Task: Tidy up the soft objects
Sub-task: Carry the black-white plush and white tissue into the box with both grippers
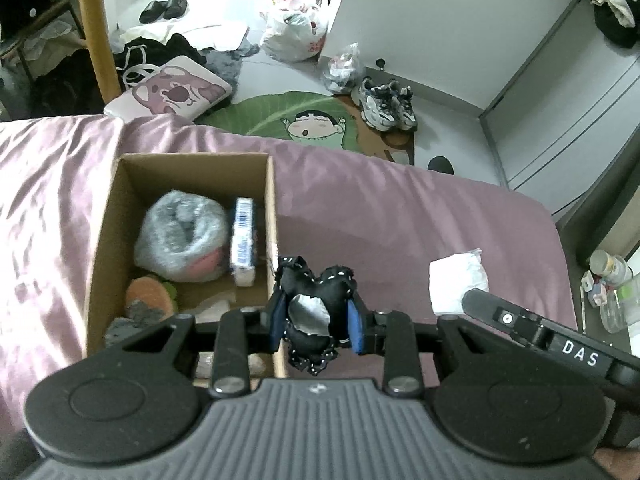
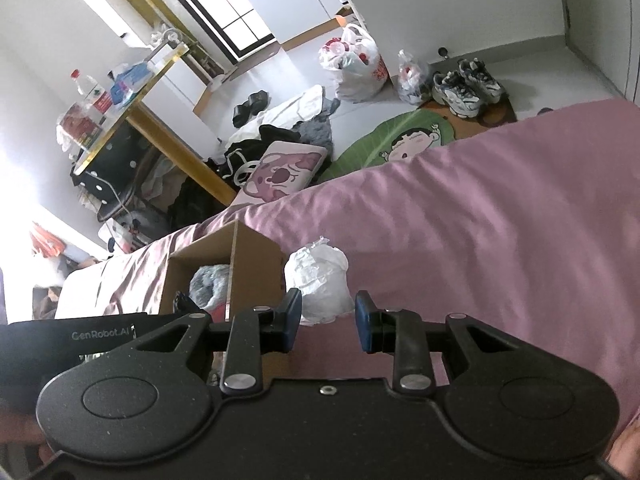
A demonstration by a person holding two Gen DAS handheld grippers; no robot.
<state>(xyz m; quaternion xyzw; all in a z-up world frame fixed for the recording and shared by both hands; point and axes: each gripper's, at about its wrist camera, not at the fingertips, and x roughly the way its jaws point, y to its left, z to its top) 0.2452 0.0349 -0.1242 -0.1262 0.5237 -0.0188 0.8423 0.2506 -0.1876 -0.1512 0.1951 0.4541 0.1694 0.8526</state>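
Black cloth toy (image 1: 314,308) is gripped in the left gripper (image 1: 316,320) jaws, just beside the cardboard box (image 1: 272,200) on the bed (image 1: 400,208). Release over the box is called for next. Right gripper (image 2: 328,320) jaws are held open near the white bundle (image 2: 320,276).

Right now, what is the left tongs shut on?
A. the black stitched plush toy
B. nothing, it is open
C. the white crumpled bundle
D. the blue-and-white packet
A: in the left wrist view the left tongs grips the black stitched plush toy between its blue pads, beside the cardboard box, while the white crumpled bundle lies loose on the pink bedsheet.
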